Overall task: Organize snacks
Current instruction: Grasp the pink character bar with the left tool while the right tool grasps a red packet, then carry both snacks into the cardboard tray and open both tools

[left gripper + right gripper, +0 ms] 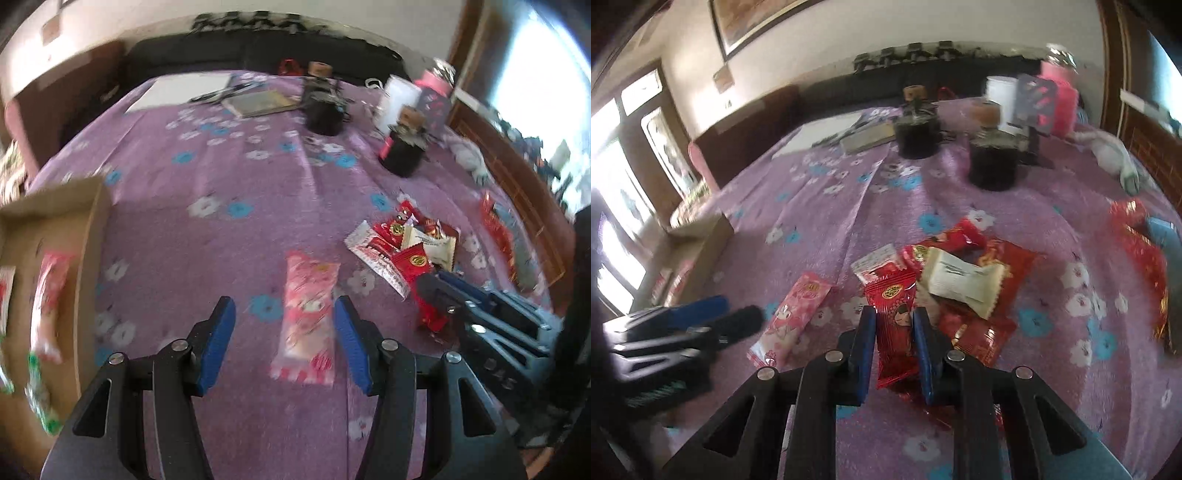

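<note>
From my left wrist, my left gripper (pixel 284 328) tilts down over the purple flowered cloth (pixel 221 177), fingers spread either side of a pink snack packet (pixel 308 317) lying flat, not touching it. The cardboard box (pixel 88 229) with packets inside sits at the left edge; bare cloth lies between.

From my right wrist, my right gripper (pixel 894 332) angles down, pinching a red snack packet (pixel 895 332) at the near edge of the snack pile (pixel 960 277). The pink packet lies just left of the pile.
</note>
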`<state>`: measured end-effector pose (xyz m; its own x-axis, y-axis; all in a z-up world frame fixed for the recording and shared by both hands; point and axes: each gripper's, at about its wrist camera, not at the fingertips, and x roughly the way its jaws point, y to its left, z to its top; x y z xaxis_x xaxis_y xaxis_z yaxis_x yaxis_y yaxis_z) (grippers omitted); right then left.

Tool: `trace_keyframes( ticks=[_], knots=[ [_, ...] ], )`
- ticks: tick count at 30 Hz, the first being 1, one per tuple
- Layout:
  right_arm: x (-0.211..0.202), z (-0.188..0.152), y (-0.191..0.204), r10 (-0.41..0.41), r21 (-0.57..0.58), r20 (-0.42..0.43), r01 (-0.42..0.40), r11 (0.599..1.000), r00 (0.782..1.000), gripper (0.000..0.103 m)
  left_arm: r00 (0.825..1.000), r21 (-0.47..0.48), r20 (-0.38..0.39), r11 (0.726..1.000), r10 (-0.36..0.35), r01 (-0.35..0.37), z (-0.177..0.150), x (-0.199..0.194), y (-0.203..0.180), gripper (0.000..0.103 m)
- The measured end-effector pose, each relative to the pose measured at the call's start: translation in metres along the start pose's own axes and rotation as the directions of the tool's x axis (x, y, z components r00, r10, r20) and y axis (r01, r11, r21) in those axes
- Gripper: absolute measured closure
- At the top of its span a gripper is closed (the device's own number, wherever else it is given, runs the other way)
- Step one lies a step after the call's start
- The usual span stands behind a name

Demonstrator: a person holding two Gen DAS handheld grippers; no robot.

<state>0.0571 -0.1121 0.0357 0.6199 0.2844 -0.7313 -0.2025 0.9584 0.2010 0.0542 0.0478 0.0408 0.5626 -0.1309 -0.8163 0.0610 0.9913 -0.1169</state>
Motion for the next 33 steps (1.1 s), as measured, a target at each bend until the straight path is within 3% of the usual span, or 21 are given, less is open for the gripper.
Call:
trace_keyframes(
  ticks=[4, 8, 10, 15, 18, 21, 24, 29, 33],
  knots=[
    [-0.002, 0.002, -0.005, 0.004, 0.023, 0.009, -0.004, 1.0, 1.0, 0.082, 0.998, 0.079, -0.039, 0.996, 0.055, -0.052, 0.004, 0.02, -0.018, 0.049],
    [-0.004, 0.003, -0.009, 0.003, 0.033, 0.025, -0.003, 0.999, 1.0, 0.082, 0.995, 0.095, -0.054, 0.992, 0.086, -0.081, -0.001, 0.03, -0.021, 0.051],
    [-0.006, 0.004, -0.011, 0.022, 0.047, 0.035, -0.023, 0.999, 0.999, 0.082, 0.994, 0.108, -0.041, 0.989, 0.103, -0.098, -0.004, 0.028, -0.022, 0.079],
    [-0.012, 0.003, -0.013, 0.07, 0.066, 0.066, -0.074, 0.995, 0.995, 0.082, 0.999, 0.032, -0.044, 0.999, 0.025, -0.023, -0.003, 0.011, -0.009, 0.082],
    [-0.015, 0.003, -0.011, 0.097, 0.067, 0.08, -0.103, 0.992, 0.992, 0.082, 0.999, -0.02, -0.002, 0.999, -0.048, 0.048, -0.003, -0.024, 0.006, 0.082],
    [-0.013, 0.0, -0.007, 0.124, 0.069, 0.07, -0.129, 0.989, 0.99, 0.082, 0.995, -0.055, 0.051, 0.995, -0.082, 0.084, -0.005, -0.065, 0.031, 0.081],
    [-0.009, -0.004, 0.001, 0.136, 0.063, 0.049, -0.139, 0.988, 0.989, 0.082, 0.994, -0.087, 0.096, 0.994, -0.06, 0.069, -0.01, -0.104, 0.067, 0.081],
    [-0.015, -0.002, 0.04, 0.147, 0.009, 0.038, -0.148, 0.989, 0.988, 0.082, 0.99, -0.162, 0.119, 0.985, 0.081, -0.061, -0.018, -0.136, 0.143, 0.081],
    [-0.017, 0.004, 0.098, 0.212, -0.067, 0.001, -0.211, 0.975, 0.977, 0.082, 0.986, -0.228, 0.057, 0.964, 0.155, -0.139, -0.045, -0.134, 0.196, 0.081]
  ],
)
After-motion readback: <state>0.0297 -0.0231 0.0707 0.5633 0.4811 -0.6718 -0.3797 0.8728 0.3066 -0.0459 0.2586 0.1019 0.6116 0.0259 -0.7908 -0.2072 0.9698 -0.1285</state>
